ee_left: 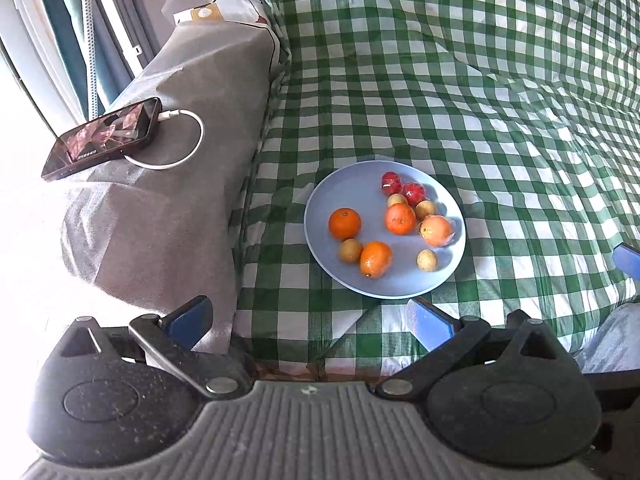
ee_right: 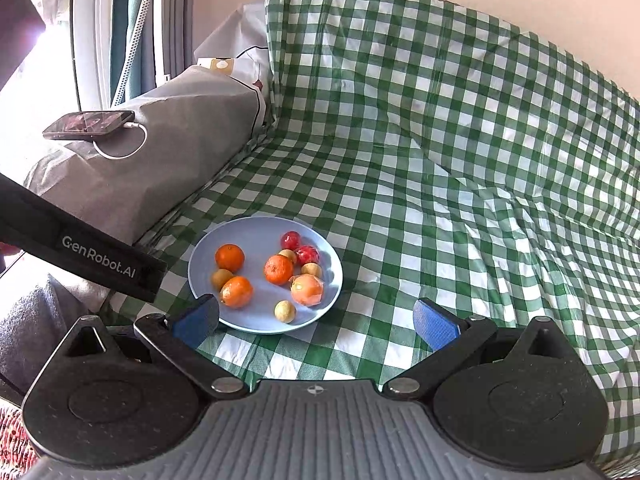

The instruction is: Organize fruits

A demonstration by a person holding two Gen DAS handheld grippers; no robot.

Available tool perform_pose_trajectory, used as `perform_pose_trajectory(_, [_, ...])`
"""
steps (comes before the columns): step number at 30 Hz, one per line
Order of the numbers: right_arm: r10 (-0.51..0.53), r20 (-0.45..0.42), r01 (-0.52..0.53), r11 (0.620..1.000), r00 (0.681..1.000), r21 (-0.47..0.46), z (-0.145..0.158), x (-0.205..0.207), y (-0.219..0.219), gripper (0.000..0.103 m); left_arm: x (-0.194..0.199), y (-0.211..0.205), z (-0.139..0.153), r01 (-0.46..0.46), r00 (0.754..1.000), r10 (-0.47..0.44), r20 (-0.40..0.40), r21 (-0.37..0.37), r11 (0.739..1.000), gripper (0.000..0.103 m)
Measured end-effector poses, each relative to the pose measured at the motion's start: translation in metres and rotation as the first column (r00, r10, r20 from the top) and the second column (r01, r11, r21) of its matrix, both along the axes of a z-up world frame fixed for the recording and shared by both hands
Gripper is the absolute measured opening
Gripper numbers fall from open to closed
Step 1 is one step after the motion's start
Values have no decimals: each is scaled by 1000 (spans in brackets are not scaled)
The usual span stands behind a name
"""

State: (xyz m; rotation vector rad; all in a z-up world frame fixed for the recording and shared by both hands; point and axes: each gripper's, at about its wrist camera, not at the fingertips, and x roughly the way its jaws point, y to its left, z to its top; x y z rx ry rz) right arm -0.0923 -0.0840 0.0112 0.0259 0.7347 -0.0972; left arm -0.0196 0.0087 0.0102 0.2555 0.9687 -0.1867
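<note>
A round pale-blue plate (ee_left: 320, 216) is seen resting on a green-and-white checked cloth (ee_left: 480, 100) spread over what appears to be a sofa seat, close to the seat's left edge, beside a grey-covered armrest (ee_left: 180, 208). All the fruit in view is carried on the plate: three bare oranges (ee_left: 345, 223), one orange sealed in clear film (ee_left: 436, 231), two small red fruits in shiny wrap (ee_left: 413, 193) and four small tan-brown round fruits (ee_left: 427, 260). The kinds are mixed, the red pair lying touching at the far rim and the tan ones scattered among the oranges.

The left gripper (ee_left: 312, 316) is held short of the plate's near rim, its blue-padded fingers spread wide with nothing between them. The right gripper (ee_right: 316, 318) is likewise held at the near rim, fingers spread and empty (one pad overlaps the rim in its own view).

Whether sorting lies ahead or the gathering onto the plate is already done cannot be settled from this scene. Should any fruit be picked up, it is judged that a centred, gentle squeeze would serve best, since round fruit rolls and the film is slippery.

A dark smartphone (ee_left: 100, 138) on a white charging cable (ee_left: 188, 148) is left on the armrest.
</note>
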Motion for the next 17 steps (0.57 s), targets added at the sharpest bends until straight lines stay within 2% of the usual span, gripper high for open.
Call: perform_pose_trajectory(17, [15,-1,-15,1000,1000,6,-1,3,2,102,-1,0,0,1,1000,-1,13,-1,1000,103])
